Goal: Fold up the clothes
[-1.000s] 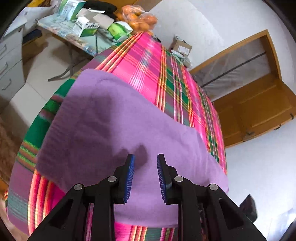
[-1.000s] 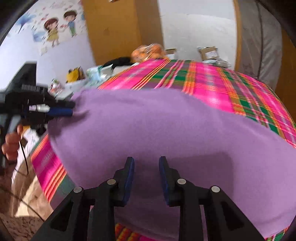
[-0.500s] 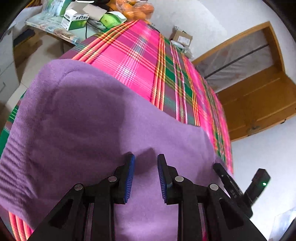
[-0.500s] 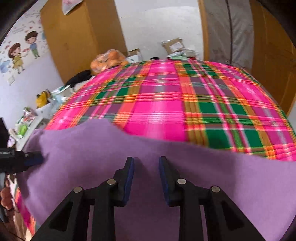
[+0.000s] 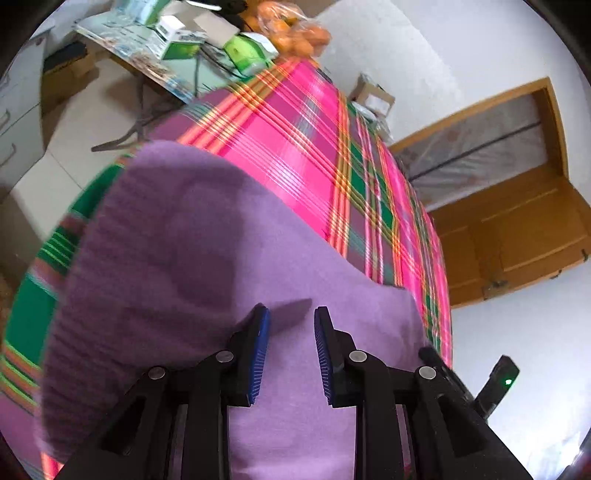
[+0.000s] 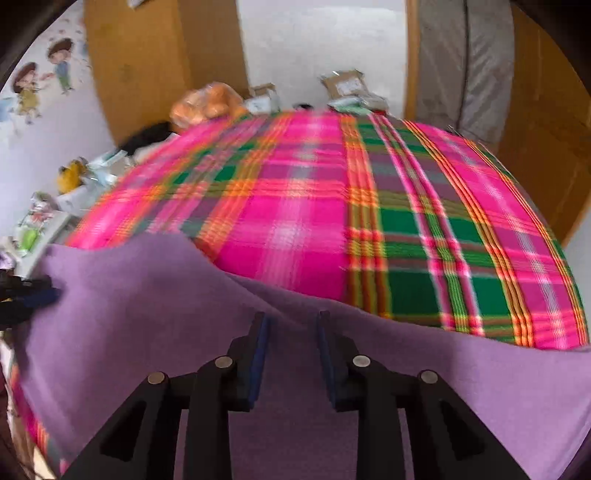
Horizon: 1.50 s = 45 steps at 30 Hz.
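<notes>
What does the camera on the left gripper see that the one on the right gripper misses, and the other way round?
Only the left wrist view shows the folding table cluttered with green and white boxes, grey drawers at the left edge, and bare floor beside the bed.

Only the right wrist view shows the cartoon wall stickers and a yellow toy.

Both show the purple garment lying on the pink and green plaid cover, a bag of oranges, cardboard boxes by the far wall, and each gripper's blue-padded fingers open over the cloth.
</notes>
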### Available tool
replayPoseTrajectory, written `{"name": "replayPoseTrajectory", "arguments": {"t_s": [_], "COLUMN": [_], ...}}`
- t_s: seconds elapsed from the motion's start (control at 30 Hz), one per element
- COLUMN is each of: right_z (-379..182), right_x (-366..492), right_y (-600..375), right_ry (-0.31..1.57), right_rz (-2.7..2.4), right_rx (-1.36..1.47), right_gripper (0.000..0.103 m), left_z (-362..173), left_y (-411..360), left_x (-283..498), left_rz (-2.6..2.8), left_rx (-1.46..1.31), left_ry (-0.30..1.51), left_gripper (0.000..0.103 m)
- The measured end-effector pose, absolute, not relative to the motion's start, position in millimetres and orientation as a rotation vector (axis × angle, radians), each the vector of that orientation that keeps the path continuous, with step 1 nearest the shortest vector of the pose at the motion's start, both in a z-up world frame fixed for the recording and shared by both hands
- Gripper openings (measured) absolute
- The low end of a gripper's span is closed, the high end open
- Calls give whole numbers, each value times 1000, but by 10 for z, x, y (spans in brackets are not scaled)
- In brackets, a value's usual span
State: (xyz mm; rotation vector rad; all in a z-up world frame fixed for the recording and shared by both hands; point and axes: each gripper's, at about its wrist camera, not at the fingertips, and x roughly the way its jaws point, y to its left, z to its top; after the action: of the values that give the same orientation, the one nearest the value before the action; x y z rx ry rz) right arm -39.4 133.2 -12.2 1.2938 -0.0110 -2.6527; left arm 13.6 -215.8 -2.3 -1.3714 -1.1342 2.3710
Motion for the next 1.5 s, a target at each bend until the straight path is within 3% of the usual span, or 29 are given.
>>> {"name": "replayPoseTrajectory", "arguments": {"t_s": [0.13,0.6,0.83,0.9,1.13,1.5], "right_z": [-52,-169,-169,-153,-76,-170], "right_x": [-276,852,1399,1466,1353,1609], "right_y": [1522,2177,2144,2127,1822,1498], "right_ry": [-77,-235,-63,-39,46,44], "right_rz": [-2705,-2941,-2972,-2977,-2903,-2778], "right_rx": [1288,1280,1285,1282,1215,1192], "right_gripper": [25,29,30,30,30,31], "left_z": [-64,-45,-14,28,317,169], "left_y": [-2332,-2288,-2266,-2219,-1744,-1306], "left_x": [204,286,361,393,561,933], "left_rz": [2348,2389,2435,2472,2601,2421], "left_rx": [-1341,-1341,-1362,-1374,-1346,-1363], "left_ry": [-1230,-1187,-1161,-1110,-653,-395], "left_gripper": [26,26,26,26,27,27]}}
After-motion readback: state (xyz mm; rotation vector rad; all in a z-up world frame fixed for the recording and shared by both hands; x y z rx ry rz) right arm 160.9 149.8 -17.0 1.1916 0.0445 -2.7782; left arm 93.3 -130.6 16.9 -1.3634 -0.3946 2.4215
